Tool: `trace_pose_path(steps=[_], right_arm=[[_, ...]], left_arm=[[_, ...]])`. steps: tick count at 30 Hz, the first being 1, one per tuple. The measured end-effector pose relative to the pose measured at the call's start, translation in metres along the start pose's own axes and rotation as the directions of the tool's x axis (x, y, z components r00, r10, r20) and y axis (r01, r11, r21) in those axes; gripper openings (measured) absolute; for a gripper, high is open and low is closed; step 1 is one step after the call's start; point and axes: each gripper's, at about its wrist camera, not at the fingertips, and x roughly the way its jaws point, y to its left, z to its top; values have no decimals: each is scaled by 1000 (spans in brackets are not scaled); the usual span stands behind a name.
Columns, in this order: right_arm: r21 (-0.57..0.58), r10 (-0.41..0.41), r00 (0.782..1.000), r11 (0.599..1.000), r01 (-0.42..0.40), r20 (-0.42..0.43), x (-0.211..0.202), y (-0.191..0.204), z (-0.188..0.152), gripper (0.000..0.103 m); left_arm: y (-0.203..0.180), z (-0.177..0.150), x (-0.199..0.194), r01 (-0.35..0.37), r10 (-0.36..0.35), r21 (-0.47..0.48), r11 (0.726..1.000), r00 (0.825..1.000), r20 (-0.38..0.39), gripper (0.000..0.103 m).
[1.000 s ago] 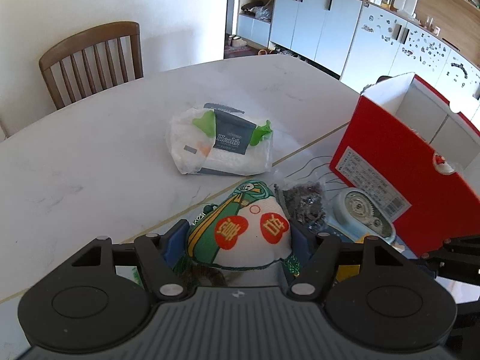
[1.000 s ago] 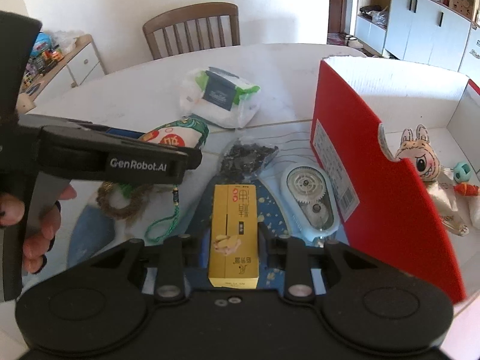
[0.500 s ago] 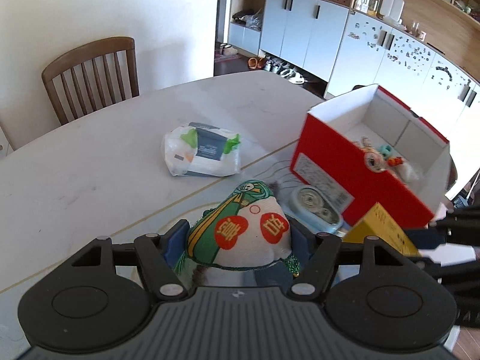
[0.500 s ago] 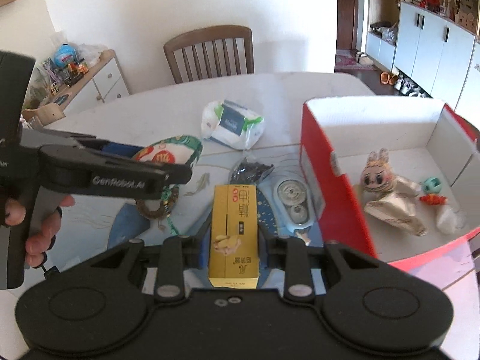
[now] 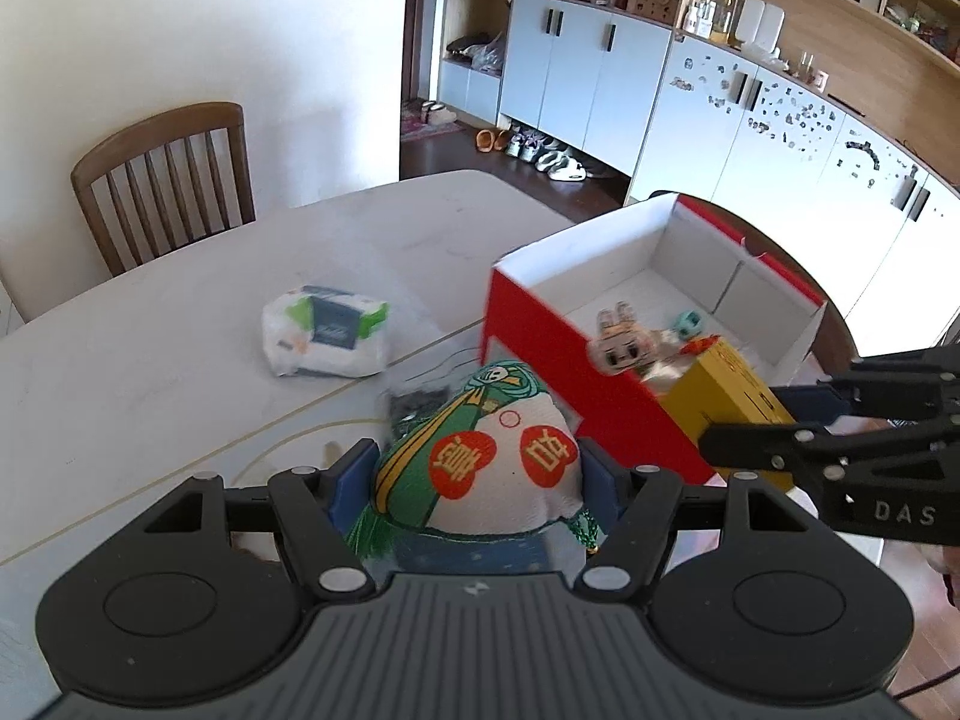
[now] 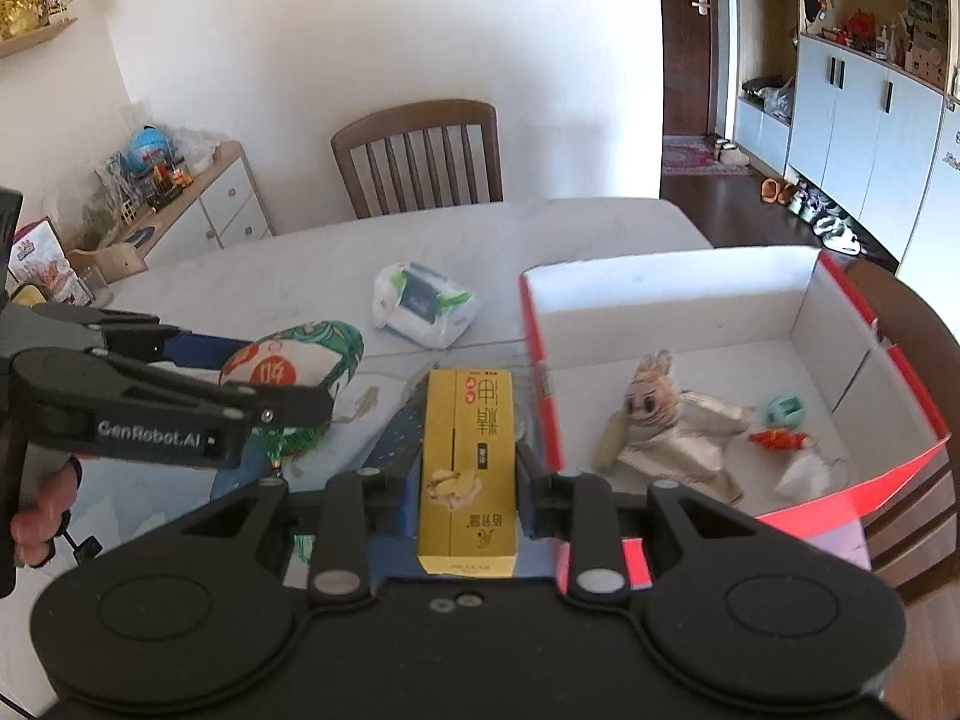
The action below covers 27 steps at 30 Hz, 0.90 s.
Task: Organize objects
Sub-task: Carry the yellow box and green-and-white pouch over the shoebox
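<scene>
My left gripper [image 5: 474, 474] is shut on a white and green cloth pouch [image 5: 480, 468] with red round labels, held above the table. It shows at the left in the right wrist view [image 6: 288, 360]. My right gripper [image 6: 468, 468] is shut on a yellow carton [image 6: 468, 450], held up beside the near left wall of the red box [image 6: 678, 282]. The carton shows in the left wrist view [image 5: 720, 390] at the box's front corner. The red box [image 5: 540, 348] is open, white inside, and holds a rabbit doll [image 6: 654, 408] and small toys.
A white plastic packet [image 5: 327, 339] lies on the white table [image 5: 150, 360] behind the pouch; it also shows in the right wrist view [image 6: 423, 306]. A dark packet [image 5: 417, 405] and a blue mat lie below the grippers. A wooden chair [image 6: 420, 156] stands at the far side.
Both grippers have risen with their loads. The right gripper with the yellow carton has moved right toward the red box, and the box's inside has come into view.
</scene>
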Motion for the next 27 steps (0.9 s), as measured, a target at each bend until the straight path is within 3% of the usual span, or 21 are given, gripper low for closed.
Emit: trace_pose_path(steps=[13, 27], right_arm=[[-29, 24, 999, 999, -23, 25, -16, -72, 15, 29], [-16, -31, 999, 999, 31, 30, -11, -159, 26, 29]], left_arm=[[-65, 22, 21, -25, 25, -12, 1000, 1000, 0, 70], [-126, 52, 66, -46, 46, 9, 999, 999, -29, 70]])
